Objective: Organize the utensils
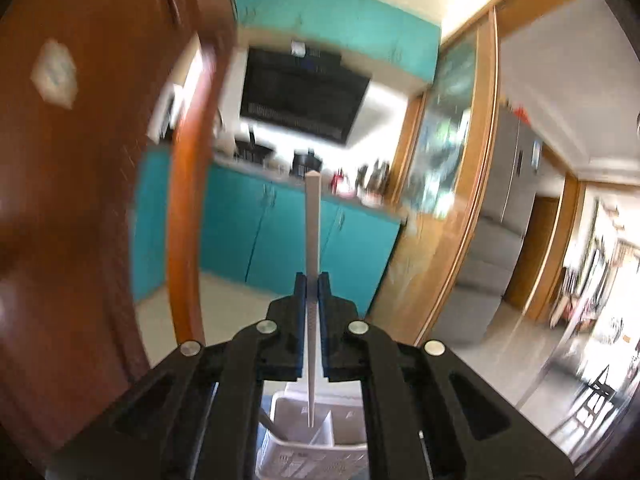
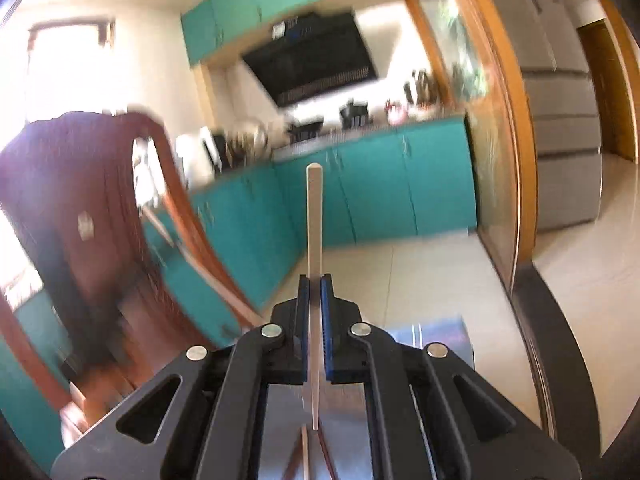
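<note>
Right, both grippers are up high: the left gripper [image 1: 312,280] is clamped on a white chopstick [image 1: 312,220] directly above the white utensil basket [image 1: 296,456], while the right gripper [image 2: 315,282] pinches a pale chopstick [image 2: 314,216] off beside it.

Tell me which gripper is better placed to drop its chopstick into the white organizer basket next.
Left, probably. The left gripper is shut on a pale chopstick, with the white basket directly beneath. The right gripper also clamps a chopstick, but its view shows only loose sticks below, no basket.
</note>
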A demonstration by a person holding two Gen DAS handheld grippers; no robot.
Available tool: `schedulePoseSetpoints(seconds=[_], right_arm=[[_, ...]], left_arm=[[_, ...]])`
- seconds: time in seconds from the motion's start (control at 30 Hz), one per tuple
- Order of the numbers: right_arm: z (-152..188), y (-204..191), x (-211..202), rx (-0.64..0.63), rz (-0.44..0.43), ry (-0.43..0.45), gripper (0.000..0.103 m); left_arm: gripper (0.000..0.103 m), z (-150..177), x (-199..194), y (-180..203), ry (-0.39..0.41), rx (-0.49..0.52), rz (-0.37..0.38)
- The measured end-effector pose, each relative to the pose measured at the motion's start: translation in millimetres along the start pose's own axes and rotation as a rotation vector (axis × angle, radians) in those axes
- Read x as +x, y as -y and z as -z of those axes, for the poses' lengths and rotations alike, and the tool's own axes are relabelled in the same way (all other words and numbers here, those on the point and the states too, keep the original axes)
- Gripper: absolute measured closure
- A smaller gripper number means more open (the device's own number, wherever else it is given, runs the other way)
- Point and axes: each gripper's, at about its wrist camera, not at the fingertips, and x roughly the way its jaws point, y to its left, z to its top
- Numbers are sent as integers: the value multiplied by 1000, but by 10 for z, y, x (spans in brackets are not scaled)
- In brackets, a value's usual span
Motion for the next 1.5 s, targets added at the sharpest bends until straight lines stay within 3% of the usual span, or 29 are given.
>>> schedulePoseSetpoints(seconds=[0.1,0.17,0.3,0.53,0.63,0.8,0.93,1.03,1.13,1.2,1.27,1.37,1.5], right_arm=[[-64,-38,75,-23,92,123,97],[6,12,244,2,70,161,97],[254,88,597,-17,84,110,97],[514,37,894,-66,106,-2,96],[536,-11,855,-97,130,-6,95],[461,-49,560,-95,145,55,66],[396,-150,174,-103,48,84,66],[565,-299,31,-183,-76,-32,68],[1004,-309,215,-239,-120,-204,74],[1495,-208,574,-247,-88,-394,77],[1943,-79,1006,-244,24,-621,78],[2188,-12,1238,-216,55,-741,78],[2383,-12,1390,-193,75,-832,78]], left_arm=[[96,224,354,37,-59,71,-52],[96,345,504,43,-110,87,-59],[96,477,561,61,-145,125,-77],[94,543,527,-26,-189,94,-44],[91,565,344,-72,-173,90,-53],[88,528,70,-119,-134,72,-46],[86,627,-238,-212,-97,91,-75],[86,798,-339,-326,-117,120,-125],[86,981,-275,-465,-207,120,-150],[86,1078,-220,-534,-269,119,-170],[86,1179,-138,-594,-346,120,-185],[86,1307,-57,-713,-450,83,-186],[78,1482,83,-808,-588,49,-174]])
